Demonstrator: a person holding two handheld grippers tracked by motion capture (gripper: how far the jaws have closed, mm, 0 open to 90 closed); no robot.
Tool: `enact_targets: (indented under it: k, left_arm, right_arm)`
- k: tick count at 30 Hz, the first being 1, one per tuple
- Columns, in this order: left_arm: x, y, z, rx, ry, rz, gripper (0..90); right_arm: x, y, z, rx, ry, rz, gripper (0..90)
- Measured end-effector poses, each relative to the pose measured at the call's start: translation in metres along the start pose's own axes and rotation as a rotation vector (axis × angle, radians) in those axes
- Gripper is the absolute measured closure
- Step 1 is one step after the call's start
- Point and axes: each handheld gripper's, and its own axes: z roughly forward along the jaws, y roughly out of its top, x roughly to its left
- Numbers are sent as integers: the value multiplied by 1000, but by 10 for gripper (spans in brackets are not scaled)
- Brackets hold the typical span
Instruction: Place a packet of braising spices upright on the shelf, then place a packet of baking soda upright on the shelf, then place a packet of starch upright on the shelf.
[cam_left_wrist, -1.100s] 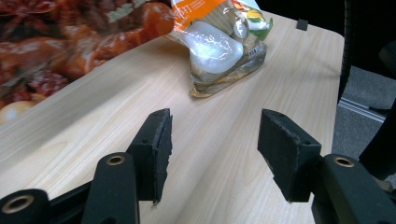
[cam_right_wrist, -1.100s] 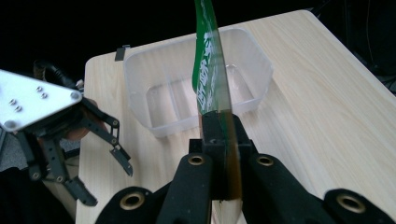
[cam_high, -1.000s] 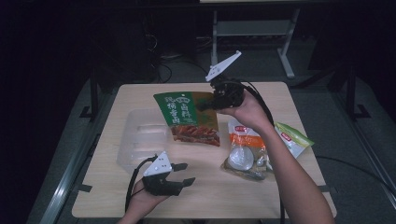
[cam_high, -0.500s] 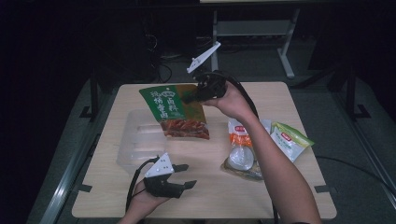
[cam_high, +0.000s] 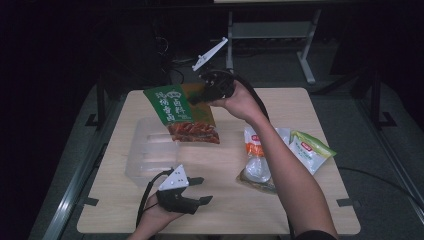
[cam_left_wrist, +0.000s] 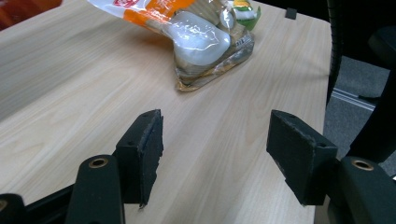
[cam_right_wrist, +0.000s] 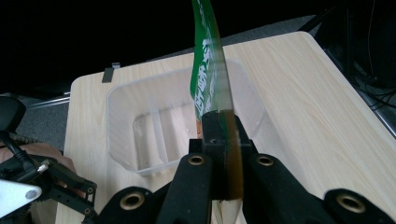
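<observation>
A: Right gripper (cam_high: 197, 98) — state?

B: Jaws pressed together on the green pouch (cam_high: 181, 114), pinching its upper edge. In the right gripper view the pouch (cam_right_wrist: 211, 74) runs edge-on between the two black jaws and rises away from them.

A: Where does the pouch sit?

B: Held clear of the table (cam_high: 310, 105), hanging tilted over the far right part of the clear bin (cam_high: 145, 155). Red-brown food shows through its lower window. From the right gripper view the bin (cam_right_wrist: 121, 107) lies below and beyond the pouch (ribbed floor, nothing visible in it).

A: Left gripper (cam_high: 200, 190)?

B: At the near edge of the table, in the person's left hand (cam_high: 152, 220), grey plate on top. Jaws spread and have just been opening; nothing between them. The left gripper view shows bare wood between the pads (cam_left_wrist: 299, 151), which seem to hover just above the tabletop — contact not clear.

A: Anything else on the table?

B: Two more packs on the right side. An orange and clear pack (cam_high: 257, 162) lies beside the right forearm; the same pack (cam_left_wrist: 205, 39) is ahead of the left jaws, well apart from them. A green and white pack (cam_high: 310, 150) lies just to its right, touching or overlapping it.
</observation>
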Motion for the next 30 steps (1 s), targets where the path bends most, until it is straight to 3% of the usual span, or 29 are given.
enact_targets:
  k: [19, 30]
  left_arm:
    - [-2, 2, 5, -4, -36, 5, 354]
    - [-2, 1, 5, 9, -40, 21, 348]
  right_arm:
    - [-5, 31, 14, 0, -1, -21, 900]
    - [-8, 46, 33, -6, 3, -28, 900]
